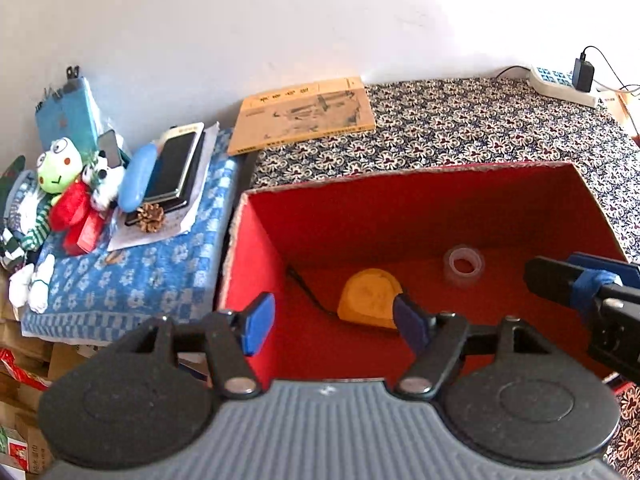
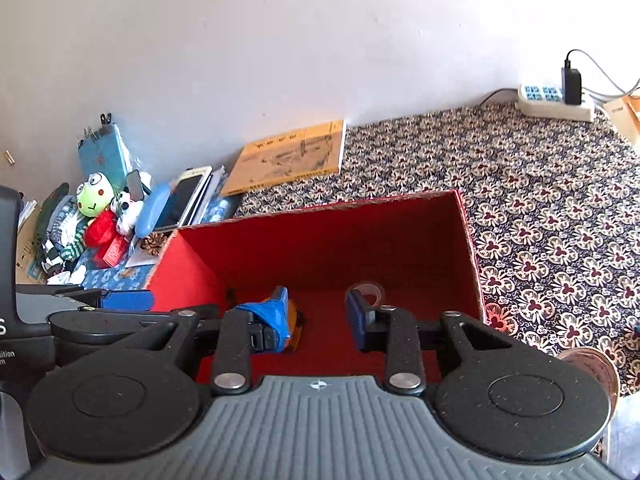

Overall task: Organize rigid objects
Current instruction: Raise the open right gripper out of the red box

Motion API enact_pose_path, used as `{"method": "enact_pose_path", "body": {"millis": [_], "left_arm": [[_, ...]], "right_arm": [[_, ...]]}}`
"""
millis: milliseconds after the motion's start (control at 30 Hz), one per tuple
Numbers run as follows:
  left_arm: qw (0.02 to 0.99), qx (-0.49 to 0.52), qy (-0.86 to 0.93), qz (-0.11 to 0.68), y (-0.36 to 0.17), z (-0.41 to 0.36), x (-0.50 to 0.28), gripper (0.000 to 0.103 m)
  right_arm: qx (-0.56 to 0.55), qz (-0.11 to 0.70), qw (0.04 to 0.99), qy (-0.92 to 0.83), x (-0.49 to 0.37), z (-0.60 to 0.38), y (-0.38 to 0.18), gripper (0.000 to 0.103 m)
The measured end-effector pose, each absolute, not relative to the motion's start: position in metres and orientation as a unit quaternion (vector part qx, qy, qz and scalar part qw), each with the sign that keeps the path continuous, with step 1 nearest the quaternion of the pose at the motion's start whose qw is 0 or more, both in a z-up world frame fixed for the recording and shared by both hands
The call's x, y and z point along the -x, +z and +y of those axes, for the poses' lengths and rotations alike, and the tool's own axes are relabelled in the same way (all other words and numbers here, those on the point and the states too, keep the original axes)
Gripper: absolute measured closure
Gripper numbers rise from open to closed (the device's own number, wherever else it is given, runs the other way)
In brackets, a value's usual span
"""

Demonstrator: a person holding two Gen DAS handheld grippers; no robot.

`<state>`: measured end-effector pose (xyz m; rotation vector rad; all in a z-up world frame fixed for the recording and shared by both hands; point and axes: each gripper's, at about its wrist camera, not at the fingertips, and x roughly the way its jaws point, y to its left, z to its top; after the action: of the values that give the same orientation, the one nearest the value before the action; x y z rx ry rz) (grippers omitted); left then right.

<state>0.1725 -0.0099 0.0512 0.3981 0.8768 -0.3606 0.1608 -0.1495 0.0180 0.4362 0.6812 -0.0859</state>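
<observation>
A red open-top box [image 1: 400, 196] [image 2: 320, 236] stands on the patterned cloth. Inside it lie a yellow rounded object [image 1: 370, 298] [image 2: 295, 322] and a clear tape roll [image 1: 463, 266] [image 2: 370, 290]. My left gripper [image 1: 334, 326] is open above the box's near left part, nothing between its blue pads. My right gripper [image 2: 318, 320] is open over the box's near edge, also with nothing in it; its fingers [image 1: 560, 280] show at the right of the left wrist view. The left gripper's blue pad [image 2: 128, 300] appears at the left of the right wrist view.
Left of the box, a blue cloth [image 1: 140, 276] carries a frog plush [image 1: 58, 166], phones [image 1: 176, 168], a blue case [image 1: 138, 182] and a pine cone [image 1: 151, 217]. A yellow book [image 1: 304, 114] lies by the wall. A power strip [image 1: 560, 84] sits far right on the flowered cloth [image 2: 540, 208].
</observation>
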Motion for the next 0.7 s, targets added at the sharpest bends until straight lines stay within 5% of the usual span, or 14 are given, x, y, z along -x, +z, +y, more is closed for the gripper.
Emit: {"method": "enact_pose_path", "body": {"millis": [700], "left_arm": [[0.89,-0.15,-0.151,0.403,0.079,0.045,-0.126,0.023]], "right_arm": [[-0.235,0.327,0.915,0.027,-0.114,-0.112,0.032,0.088]]}}
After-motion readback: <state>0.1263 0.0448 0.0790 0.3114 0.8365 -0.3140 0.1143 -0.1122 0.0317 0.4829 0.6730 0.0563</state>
